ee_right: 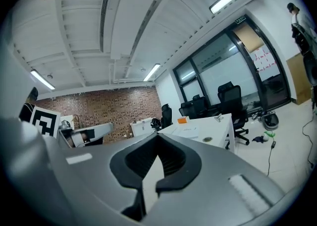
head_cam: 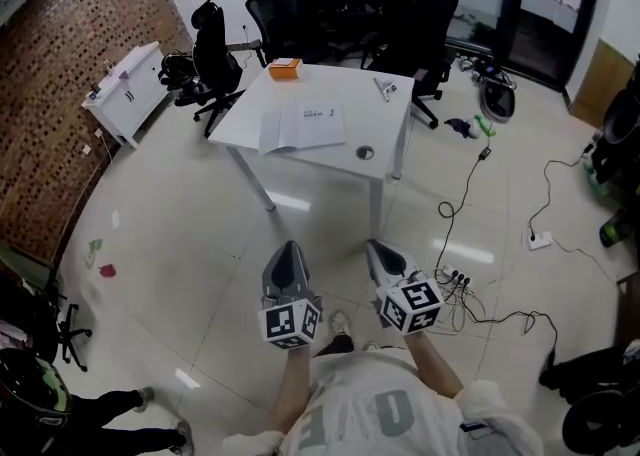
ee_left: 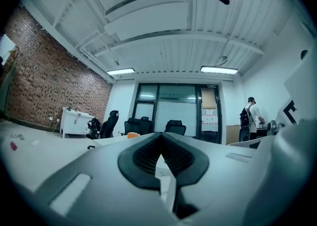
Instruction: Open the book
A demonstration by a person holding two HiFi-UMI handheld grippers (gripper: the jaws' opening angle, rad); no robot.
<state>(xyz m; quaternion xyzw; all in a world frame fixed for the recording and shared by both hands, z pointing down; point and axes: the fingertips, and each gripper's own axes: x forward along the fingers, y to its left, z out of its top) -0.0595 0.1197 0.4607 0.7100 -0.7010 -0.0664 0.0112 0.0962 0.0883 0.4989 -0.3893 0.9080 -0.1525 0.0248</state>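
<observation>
The book (head_cam: 303,127), thin, white and flat with sparse dark print, lies on the white desk (head_cam: 390,124) well ahead of both tools. Left tool (head_cam: 289,252) and right tool (head_cam: 378,249) point level, side by side, their grey jaws closed with the dark ribbed pads meeting on nothing.

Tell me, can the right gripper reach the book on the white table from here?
Probably not yet: the right gripper hangs over the floor, well short of the table where the book lies. Nothing blocks the way.
</observation>
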